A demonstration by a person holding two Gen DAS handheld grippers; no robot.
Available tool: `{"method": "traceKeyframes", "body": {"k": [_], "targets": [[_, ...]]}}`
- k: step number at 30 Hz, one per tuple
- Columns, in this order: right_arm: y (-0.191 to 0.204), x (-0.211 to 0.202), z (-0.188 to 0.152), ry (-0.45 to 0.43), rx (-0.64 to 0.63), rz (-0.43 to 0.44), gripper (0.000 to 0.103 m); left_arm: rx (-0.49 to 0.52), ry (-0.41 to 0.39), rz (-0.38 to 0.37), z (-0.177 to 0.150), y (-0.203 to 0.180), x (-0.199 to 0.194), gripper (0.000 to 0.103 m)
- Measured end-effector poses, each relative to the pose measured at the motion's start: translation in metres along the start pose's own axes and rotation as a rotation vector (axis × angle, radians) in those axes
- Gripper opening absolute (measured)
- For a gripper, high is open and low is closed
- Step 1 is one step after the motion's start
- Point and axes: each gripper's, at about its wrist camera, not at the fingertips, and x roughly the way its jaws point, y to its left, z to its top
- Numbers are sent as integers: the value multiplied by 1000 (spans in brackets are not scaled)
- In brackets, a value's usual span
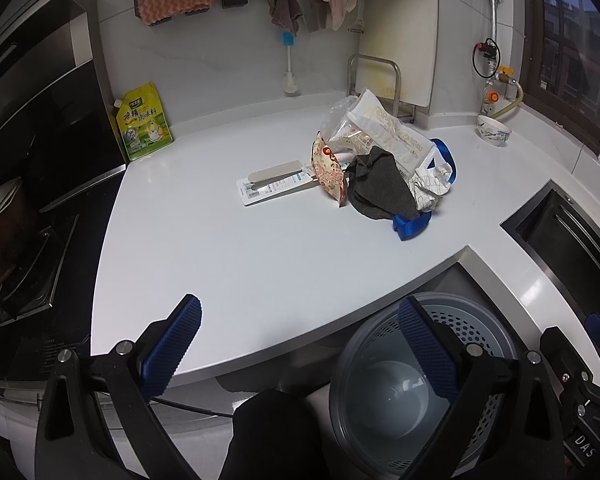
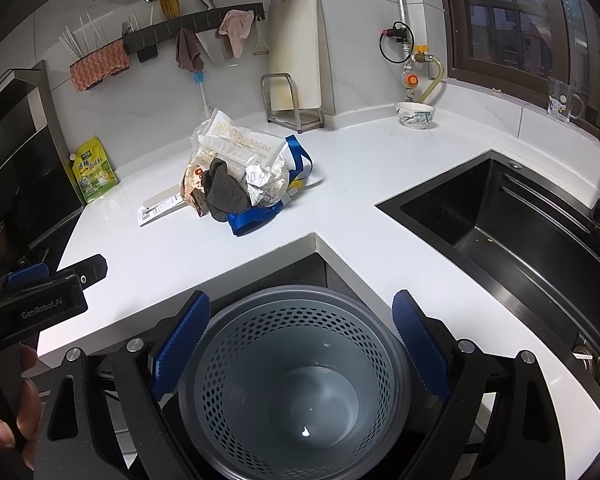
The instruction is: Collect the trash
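Both claws open; trash pile [image 2: 244, 180] well beyond right claw [image 2: 300, 344].

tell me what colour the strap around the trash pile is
Bright blue strap; the right wrist view shows it best, looping beside the trash pile.

Your right gripper [image 2: 300, 344] hangs with its jaws wide apart above the grey bin [image 2: 296, 380]. The trash pile [image 2: 240, 172] lies on the white counter [image 2: 360, 168], well apart.
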Motion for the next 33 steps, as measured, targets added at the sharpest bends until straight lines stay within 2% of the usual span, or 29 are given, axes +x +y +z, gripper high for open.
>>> {"method": "traceKeyframes", "body": {"k": [9, 20, 25, 29, 33], "targets": [[1, -7, 0, -17, -2, 11, 88, -5, -18, 2, -1, 3, -7, 97], [-9, 18, 3, -27, -23, -4, 88, -15, -30, -9, 5, 10, 13, 97], [-16, 36, 17, -5, -7, -22, 88, -10, -2, -4, 15, 12, 34, 97], [-18, 41, 31, -19, -13, -47, 88, -5, -25, -8, 24, 15, 39, 97], [-15, 47, 45, -37, -3, -22, 88, -4, -34, -17, 34, 18, 44, 97]]}}
